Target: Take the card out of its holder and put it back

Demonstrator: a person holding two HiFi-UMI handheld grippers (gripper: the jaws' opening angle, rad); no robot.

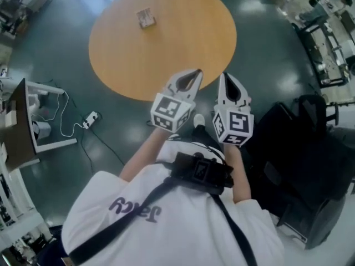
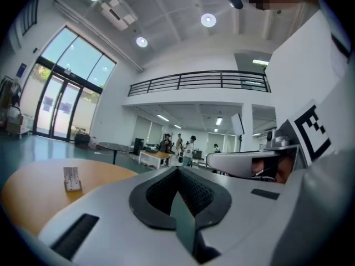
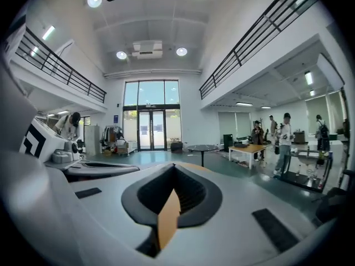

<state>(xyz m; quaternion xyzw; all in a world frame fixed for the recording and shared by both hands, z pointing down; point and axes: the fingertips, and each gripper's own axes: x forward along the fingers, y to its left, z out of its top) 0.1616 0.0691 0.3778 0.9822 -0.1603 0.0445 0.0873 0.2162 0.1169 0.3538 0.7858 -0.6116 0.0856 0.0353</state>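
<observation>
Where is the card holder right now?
In the head view the card holder stands alone on the round table's far-left part, well beyond the left gripper.

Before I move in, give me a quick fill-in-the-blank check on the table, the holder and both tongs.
1. The card holder stands on the table, whose top is ____ in shape.
2. The left tongs and right tongs are both ____ (open or shut), holding nothing.
3. Of the two gripper views, only the ____ one shows the card holder.

Missing words: round; shut; left
</observation>
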